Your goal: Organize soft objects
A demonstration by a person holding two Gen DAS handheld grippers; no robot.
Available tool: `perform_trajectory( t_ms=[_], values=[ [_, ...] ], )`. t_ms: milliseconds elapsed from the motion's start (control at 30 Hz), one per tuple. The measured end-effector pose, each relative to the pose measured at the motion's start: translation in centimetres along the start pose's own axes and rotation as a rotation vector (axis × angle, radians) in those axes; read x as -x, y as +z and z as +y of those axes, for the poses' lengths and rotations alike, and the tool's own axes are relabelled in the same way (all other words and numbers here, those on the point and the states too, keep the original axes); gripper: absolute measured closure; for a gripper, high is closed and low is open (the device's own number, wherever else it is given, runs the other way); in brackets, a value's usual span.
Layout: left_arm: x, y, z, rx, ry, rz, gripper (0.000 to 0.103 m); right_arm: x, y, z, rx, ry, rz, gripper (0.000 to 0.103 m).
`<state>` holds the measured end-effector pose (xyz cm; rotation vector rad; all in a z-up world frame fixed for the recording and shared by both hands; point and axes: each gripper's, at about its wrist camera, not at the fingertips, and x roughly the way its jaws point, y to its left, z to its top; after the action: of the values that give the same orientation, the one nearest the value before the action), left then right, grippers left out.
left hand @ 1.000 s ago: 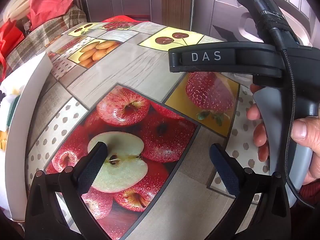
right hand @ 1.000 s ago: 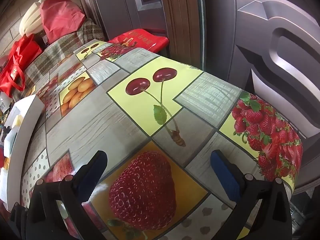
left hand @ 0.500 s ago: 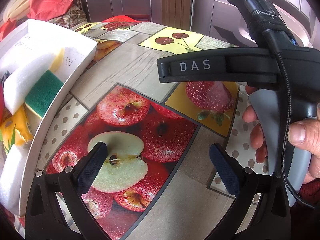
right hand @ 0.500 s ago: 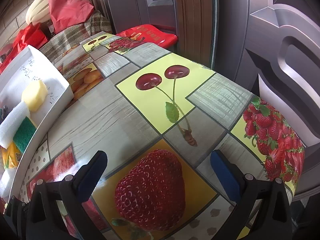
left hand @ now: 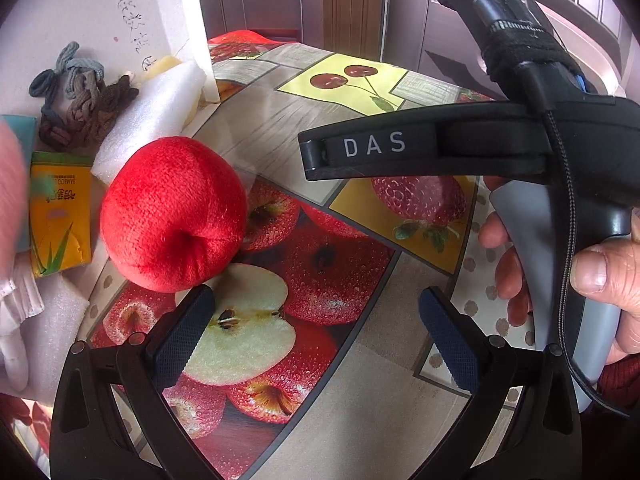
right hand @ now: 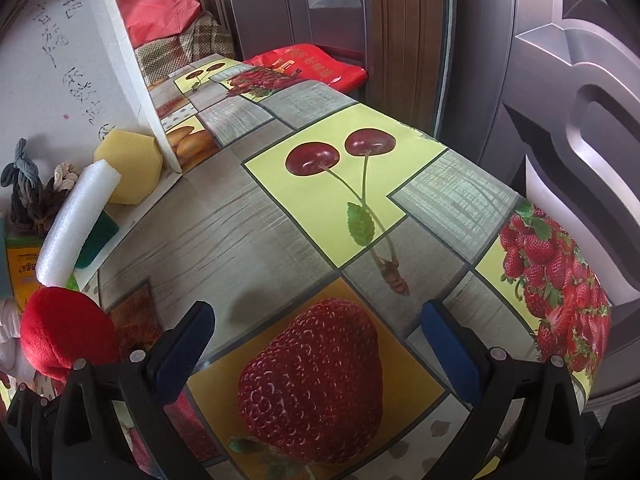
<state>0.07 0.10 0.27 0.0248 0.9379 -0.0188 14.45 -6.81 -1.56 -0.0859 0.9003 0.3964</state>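
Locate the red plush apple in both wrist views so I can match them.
Left wrist: red plush apple, left of centre, just beyond the left finger.
Right wrist: apple at lower-left edge, partly cut off.
Shared landmark: white foam strip, just behind it.

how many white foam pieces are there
2: a white foam bar leaning above the red plush apple, and a foam block at lower left. More may be hidden.

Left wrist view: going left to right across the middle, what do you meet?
Yellow-orange printed packet → round red plush apple → black bar marked DAS on the right gripper's body → bare hand gripping its grey handle.
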Motion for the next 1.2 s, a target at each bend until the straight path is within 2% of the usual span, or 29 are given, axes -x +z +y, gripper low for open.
perform_trajectory(
  t_ms=[1200],
  values=[
    [-0.08,-0.21,0.05,0.001,-0.002,0.0,0.001,0.05,-0.04,0.55,0.014,0.006,0.001,0.0]
  ],
)
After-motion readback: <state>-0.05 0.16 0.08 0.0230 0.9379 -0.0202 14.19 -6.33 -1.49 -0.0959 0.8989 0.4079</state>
